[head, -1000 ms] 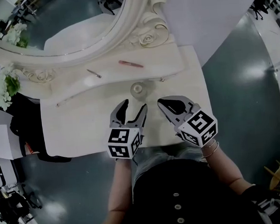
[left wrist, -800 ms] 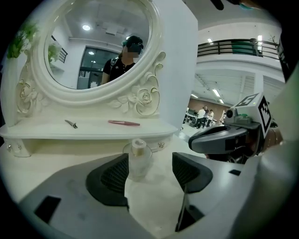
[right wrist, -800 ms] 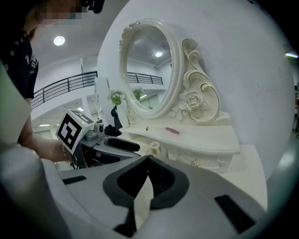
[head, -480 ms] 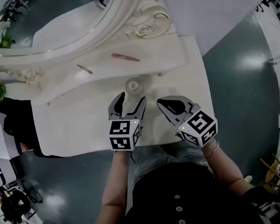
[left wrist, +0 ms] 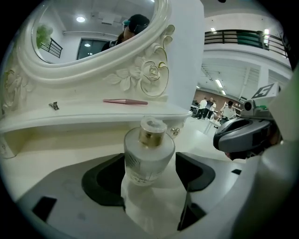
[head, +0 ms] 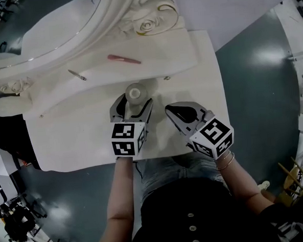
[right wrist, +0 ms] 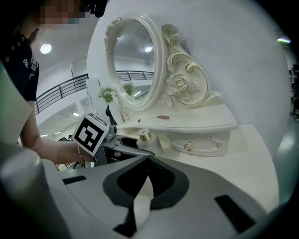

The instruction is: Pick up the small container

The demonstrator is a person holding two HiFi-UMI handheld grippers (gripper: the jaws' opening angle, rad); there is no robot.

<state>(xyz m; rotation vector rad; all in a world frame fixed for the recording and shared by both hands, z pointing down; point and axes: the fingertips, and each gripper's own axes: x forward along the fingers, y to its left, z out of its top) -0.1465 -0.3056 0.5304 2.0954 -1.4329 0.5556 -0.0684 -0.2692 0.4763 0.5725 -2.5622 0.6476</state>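
Observation:
The small container point(head: 134, 93) is a round frosted-glass bottle with a gold neck and pale cap. It stands upright on the white vanity table point(head: 81, 137), just in front of the raised shelf. My left gripper point(head: 133, 101) is open, with a finger on each side of the bottle. In the left gripper view the bottle point(left wrist: 148, 154) fills the gap between the dark pads point(left wrist: 105, 179), and I cannot tell if they touch it. My right gripper point(head: 172, 112) is shut and empty, to the right of the bottle. It also shows in the left gripper view point(left wrist: 243, 137).
A pink stick point(head: 123, 59) and a small metal clip point(head: 77, 75) lie on the raised shelf point(head: 178, 60). An ornate mirror frame point(head: 145, 18) rises behind it. A drawer knob point(right wrist: 189, 146) sits under the shelf. The table's front edge runs near my wrists.
My left gripper has moved forward, so the bottle now stands between its fingers instead of ahead of them. The right gripper has stayed in about the same place.

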